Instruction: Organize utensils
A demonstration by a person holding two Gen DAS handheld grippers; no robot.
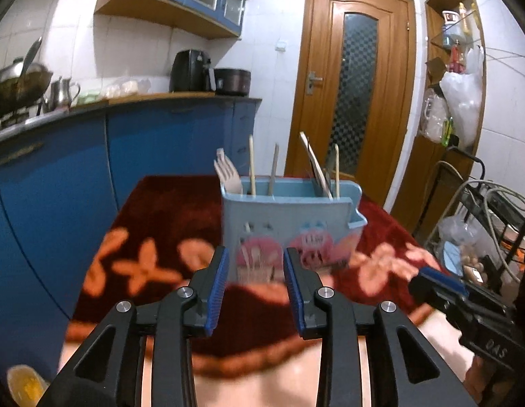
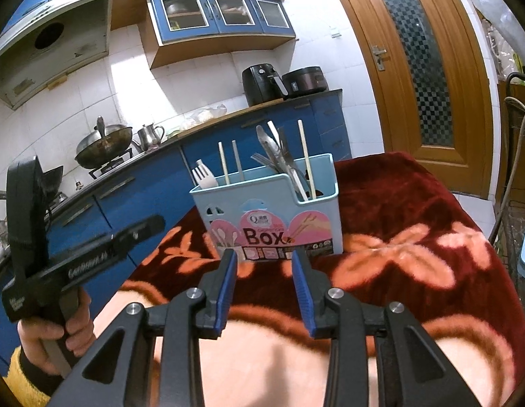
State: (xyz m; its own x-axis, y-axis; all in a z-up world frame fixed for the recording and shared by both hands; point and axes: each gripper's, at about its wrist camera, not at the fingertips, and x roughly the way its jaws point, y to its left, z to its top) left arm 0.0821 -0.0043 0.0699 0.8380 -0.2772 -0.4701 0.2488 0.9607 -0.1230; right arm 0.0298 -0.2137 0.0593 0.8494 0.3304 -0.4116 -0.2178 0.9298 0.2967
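**Both grippers empty before the utensil box**

The left gripper has parted, empty jaws. Ahead on the red cloth, the blue box holds forks and chopsticks. The right gripper is likewise released; any withdrawal should stay level, clear of handles.

Bright indoor light, glare on white wall tiles above the pale-blue plastic utensil box. Left view motion-blurred w/ box smeared; right view sharper. Heavy fisheye bending, dark vignette at corners.
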